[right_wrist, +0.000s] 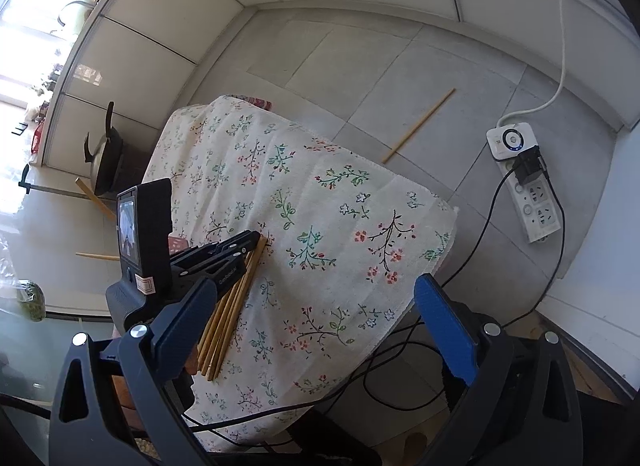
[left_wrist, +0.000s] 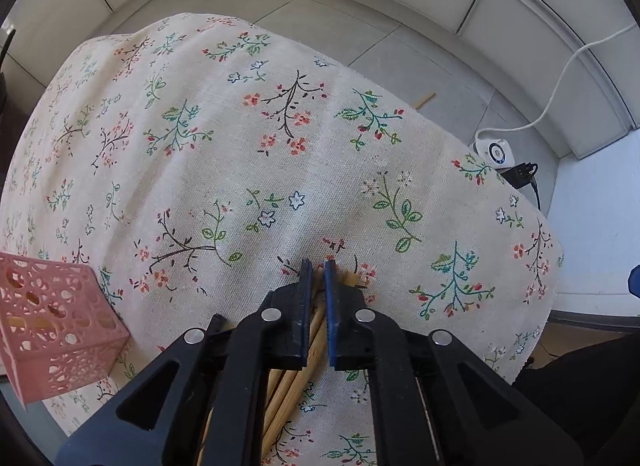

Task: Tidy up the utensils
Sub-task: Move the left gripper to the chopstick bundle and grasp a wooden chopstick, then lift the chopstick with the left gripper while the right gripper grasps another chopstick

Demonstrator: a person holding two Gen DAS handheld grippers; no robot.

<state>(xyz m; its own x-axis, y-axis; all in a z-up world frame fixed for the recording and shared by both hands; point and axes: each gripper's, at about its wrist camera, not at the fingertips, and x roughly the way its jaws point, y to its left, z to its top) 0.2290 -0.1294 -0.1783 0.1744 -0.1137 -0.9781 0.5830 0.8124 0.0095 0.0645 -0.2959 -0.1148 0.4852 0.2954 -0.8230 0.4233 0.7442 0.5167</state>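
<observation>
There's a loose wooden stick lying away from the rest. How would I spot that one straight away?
Start at the table under the flowered cloth, then look past its far edge to the grey tiled floor. A single chopstick lies there at a slant, left of the white power strip. Unlike the bundle of chopsticks on the cloth, it lies alone on bare tile.

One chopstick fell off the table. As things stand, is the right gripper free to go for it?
Probably yes. The right gripper is open and empty, but the stray chopstick lies on the floor beyond the table, so the person must reach past it.
</observation>
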